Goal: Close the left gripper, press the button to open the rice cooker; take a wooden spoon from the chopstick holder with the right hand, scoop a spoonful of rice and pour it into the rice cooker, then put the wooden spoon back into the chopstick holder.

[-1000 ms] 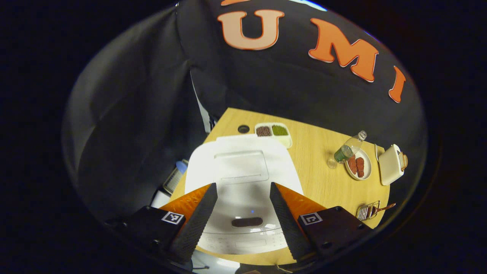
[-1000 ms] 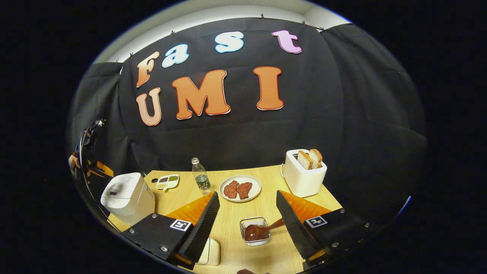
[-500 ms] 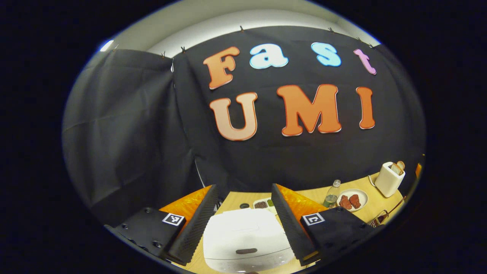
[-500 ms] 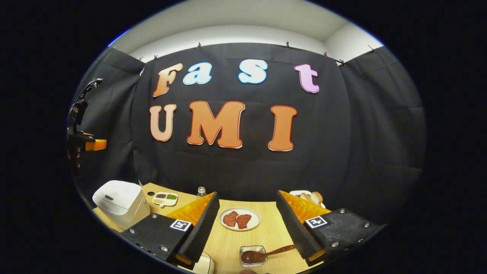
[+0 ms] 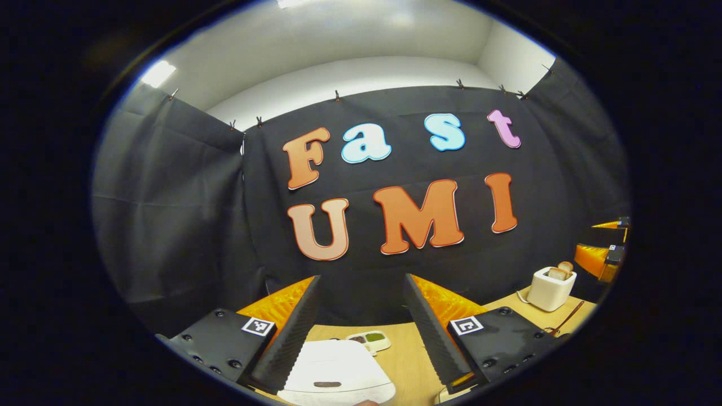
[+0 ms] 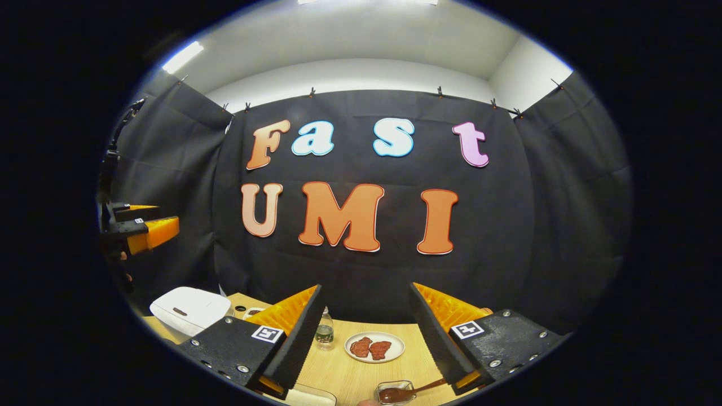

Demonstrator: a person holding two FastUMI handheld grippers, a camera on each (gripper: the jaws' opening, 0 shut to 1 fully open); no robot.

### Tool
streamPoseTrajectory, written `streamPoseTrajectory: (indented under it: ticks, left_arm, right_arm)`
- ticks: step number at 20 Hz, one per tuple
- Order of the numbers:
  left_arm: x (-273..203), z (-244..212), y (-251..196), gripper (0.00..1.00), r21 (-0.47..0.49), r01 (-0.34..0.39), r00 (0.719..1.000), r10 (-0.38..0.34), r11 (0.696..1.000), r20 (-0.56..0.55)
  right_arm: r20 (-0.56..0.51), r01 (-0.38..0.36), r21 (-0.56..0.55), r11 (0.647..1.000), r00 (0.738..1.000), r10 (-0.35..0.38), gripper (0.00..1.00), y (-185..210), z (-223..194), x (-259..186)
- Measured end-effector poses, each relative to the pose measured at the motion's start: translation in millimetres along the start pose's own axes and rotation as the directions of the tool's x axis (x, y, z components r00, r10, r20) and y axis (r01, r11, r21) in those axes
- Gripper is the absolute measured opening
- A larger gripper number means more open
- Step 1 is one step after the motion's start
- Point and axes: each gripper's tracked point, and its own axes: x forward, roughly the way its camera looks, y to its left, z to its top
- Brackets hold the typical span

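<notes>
both the left hand-held gripper [image 5: 361, 316] and right hand-held gripper [image 6: 365, 324] are spread; the rice cooker [image 5: 336, 379] sits at six o'clock, shut, its stiff button [image 5: 327, 384] wanting a firm press, and the light spoon [image 6: 407, 392] is best pinched mid-handle.

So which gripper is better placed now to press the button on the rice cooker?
Left. The rice cooker, lid shut, lies straight ahead between the open left gripper's fingers. The right gripper faces the plate.

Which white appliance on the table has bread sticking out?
The toaster, at the table's far right end, with slices poking from its top. The rice cooker has a closed lid.
</notes>
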Motion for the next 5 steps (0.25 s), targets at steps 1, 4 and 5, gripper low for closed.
streamPoseTrajectory:
  ticks: [1, 4, 5]
  left_arm:
    - [-4.9, -6.6, -5.3, 0.96, -0.002, 0.012, 1.000, -0.012, 1.000, -0.013]
    - [-14.3, -18.6, -14.9, 0.99, -0.016, 0.025, 0.999, -0.025, 1.000, -0.035]
    - [-15.4, -17.5, -17.7, 0.98, -0.018, 0.037, 0.999, -0.037, 0.999, -0.025]
  right_arm:
    - [0.002, 0.001, -0.001, 1.000, 1.000, -0.001, 0.93, 1.1, -0.1, -0.7]
    - [-0.014, -0.012, 0.002, 1.000, 1.000, 0.012, 0.93, 8.4, -4.1, -4.6]
    - [-0.021, -0.019, 0.009, 1.000, 1.000, 0.019, 0.93, 11.2, -4.7, -6.1]
